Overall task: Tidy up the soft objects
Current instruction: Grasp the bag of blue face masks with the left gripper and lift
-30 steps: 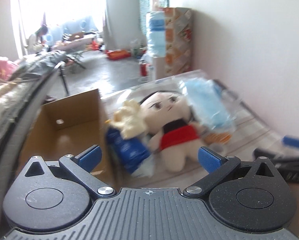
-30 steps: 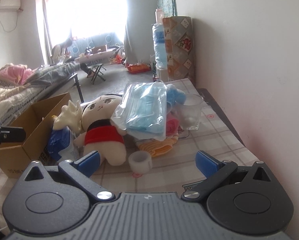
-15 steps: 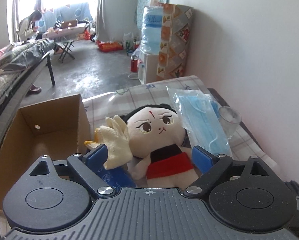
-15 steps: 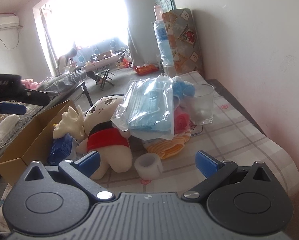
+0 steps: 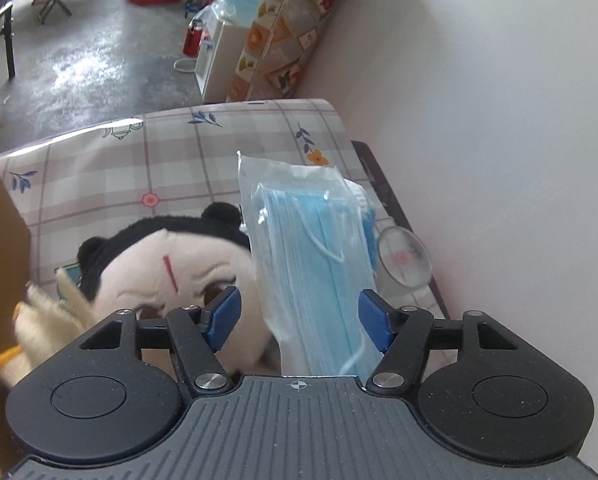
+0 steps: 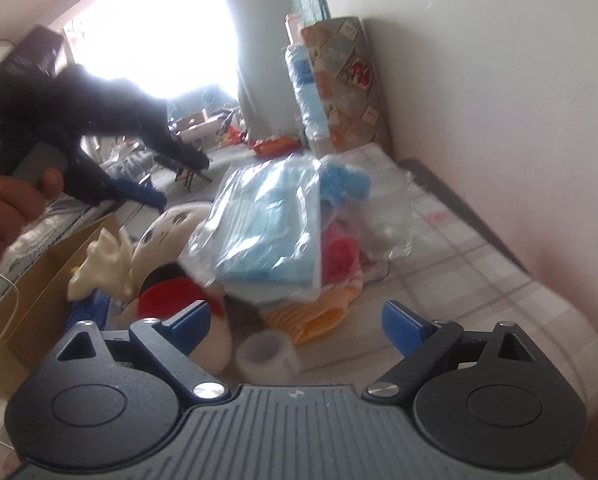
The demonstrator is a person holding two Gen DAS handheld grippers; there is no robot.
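Observation:
A clear bag of blue face masks (image 5: 319, 264) lies on top of a pile, between the open blue fingers of my left gripper (image 5: 301, 318), which hovers just above it. A plush doll (image 5: 167, 264) with black hair and a red mark lies to its left, and a cream glove (image 5: 43, 316) lies beside the doll. In the right wrist view the mask bag (image 6: 267, 232) rests on the doll (image 6: 171, 276), an orange cloth (image 6: 315, 316) and a red item (image 6: 339, 256). My right gripper (image 6: 295, 324) is open and empty, low over the table. The left gripper (image 6: 155, 196) shows there, hand-held.
A cardboard box (image 6: 39, 292) stands left of the pile at the table edge. A clear glass (image 5: 403, 260) stands by the wall, also in the right wrist view (image 6: 391, 220). A tape roll (image 6: 265, 354) lies in front. A blue pack (image 6: 91, 312) lies beside the box.
My left gripper has moved forward and down over the mask bag, which now sits between its fingers. My right gripper has edged closer to the pile.

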